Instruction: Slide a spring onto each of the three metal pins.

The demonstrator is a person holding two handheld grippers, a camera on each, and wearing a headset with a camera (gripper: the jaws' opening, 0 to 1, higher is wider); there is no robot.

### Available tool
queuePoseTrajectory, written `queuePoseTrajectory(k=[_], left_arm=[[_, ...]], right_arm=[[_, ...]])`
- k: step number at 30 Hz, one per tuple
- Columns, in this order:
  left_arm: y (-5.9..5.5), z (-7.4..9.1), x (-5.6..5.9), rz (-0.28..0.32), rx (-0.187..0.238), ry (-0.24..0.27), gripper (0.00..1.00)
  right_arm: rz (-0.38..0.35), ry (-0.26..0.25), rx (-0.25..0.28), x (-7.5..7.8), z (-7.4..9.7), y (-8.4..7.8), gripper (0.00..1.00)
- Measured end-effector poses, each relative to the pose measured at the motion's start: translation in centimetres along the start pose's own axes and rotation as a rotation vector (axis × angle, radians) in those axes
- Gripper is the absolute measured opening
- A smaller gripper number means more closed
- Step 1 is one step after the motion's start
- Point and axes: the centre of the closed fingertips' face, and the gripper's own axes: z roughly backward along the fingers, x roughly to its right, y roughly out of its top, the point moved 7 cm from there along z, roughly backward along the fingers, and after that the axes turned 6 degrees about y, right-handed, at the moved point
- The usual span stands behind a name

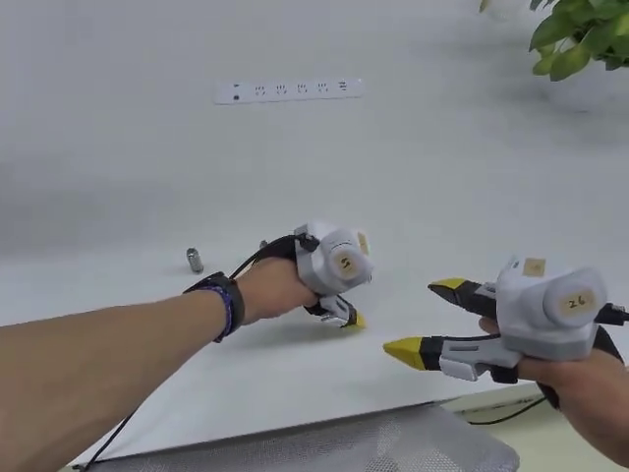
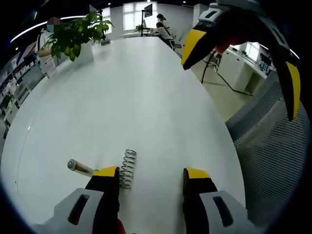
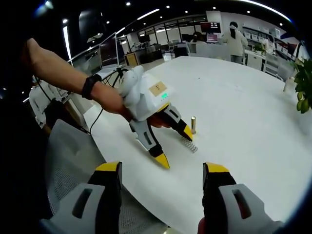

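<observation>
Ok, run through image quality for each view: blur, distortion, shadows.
Head view: soft and washed out, the white table hazy; a faint shadow lies under the left gripper. Left gripper view: strong fisheye bends the table edge, yet the spring is crisp. Right gripper view: same bending, bright ceiling lights, pin small but legible.

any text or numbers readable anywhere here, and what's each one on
"26": handwritten on the right gripper's round sticker, on top of the right gripper.
Left gripper's round sticker, on the left gripper: a handwritten mark, too blurred to read.
Tan label on the left gripper: too small to read.
Power strip on the table: any markings are too small to read.
</observation>
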Motion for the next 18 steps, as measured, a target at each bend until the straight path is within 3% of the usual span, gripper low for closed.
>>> queuePoseTrajectory(k=[4,5,13,18], left_arm=[[-0.6,0.0,-0.3,0.002,-0.024,0.012,0.37],[-0.7,0.0,-0.3,0.03,-0.015,0.011,0.35],[-0.7,0.0,-1.0,0.086,-0.009,0.057,0.16],[-0.7,0.0,-1.1,0.093,-0.008,0.075,0.05]], right_arm=[[-0.001,0.0,-0.001,0.0,0.0,-0.1,0.65],[-0.002,0.0,-0.001,0.0,0.0,-0.1,0.65],[-0.009,-0.005,0.002,0.0,0.1,-0.1,0.64],[-0.007,-0.006,0.0,0.0,0.2,-0.1,0.64]])
